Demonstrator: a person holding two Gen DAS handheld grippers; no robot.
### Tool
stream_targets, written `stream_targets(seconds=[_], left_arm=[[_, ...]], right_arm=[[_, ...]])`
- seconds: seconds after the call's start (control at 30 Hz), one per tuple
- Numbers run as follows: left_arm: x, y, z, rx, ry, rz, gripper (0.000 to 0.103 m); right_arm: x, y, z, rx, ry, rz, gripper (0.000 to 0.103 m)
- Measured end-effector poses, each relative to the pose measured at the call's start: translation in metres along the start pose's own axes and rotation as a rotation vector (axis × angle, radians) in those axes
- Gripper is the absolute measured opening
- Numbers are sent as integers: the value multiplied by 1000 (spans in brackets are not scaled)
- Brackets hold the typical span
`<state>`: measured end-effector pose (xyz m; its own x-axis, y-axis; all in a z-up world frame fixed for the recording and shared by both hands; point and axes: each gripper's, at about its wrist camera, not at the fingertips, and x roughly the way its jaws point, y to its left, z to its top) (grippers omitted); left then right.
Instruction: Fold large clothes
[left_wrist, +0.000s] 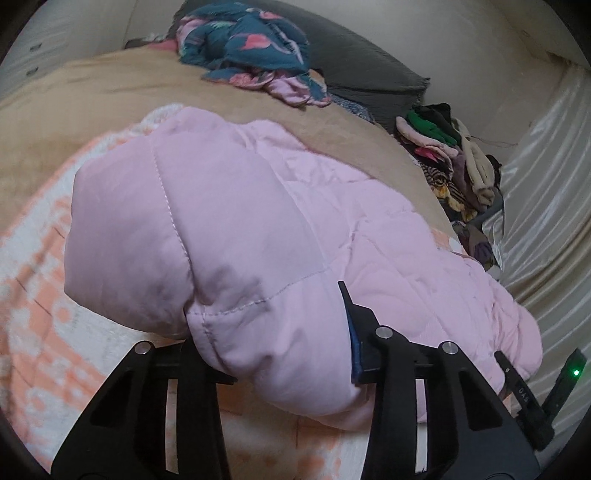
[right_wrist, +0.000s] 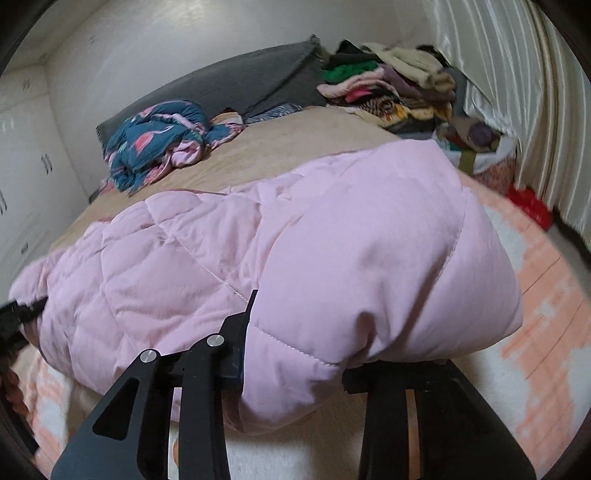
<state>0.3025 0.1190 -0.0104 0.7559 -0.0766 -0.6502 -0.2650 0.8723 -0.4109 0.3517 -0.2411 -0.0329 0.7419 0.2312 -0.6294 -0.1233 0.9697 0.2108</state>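
Observation:
A big pink quilted comforter (left_wrist: 236, 229) lies bunched across the near part of the bed; it also shows in the right wrist view (right_wrist: 332, 240). My left gripper (left_wrist: 269, 343) is shut on a thick fold at its left end, the fabric bulging between the fingers. My right gripper (right_wrist: 295, 350) is shut on a thick fold at its right end. The right gripper shows at the far right of the left wrist view (left_wrist: 535, 398), and the left gripper at the left edge of the right wrist view (right_wrist: 18, 317). The fingertips are mostly hidden by the fabric.
The bed has a tan sheet (left_wrist: 92, 96) and a peach-and-white blanket (left_wrist: 37, 295) under the comforter. A blue flowered garment (left_wrist: 243, 48) and a grey pillow (right_wrist: 236, 81) lie at the far end. A pile of mixed clothes (right_wrist: 399, 88) sits by the pale curtain (right_wrist: 517, 92).

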Motion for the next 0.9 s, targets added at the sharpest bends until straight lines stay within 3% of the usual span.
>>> stream_targets(seconds=[0.53,0.9], left_arm=[[-49,5,-25,75,23,33,31],[-74,5,-53,104,20,46,31]], right_arm=[[-81,10,-31,-67,2,-18,32],[-108,4,-54,-59,-3,-12,32]])
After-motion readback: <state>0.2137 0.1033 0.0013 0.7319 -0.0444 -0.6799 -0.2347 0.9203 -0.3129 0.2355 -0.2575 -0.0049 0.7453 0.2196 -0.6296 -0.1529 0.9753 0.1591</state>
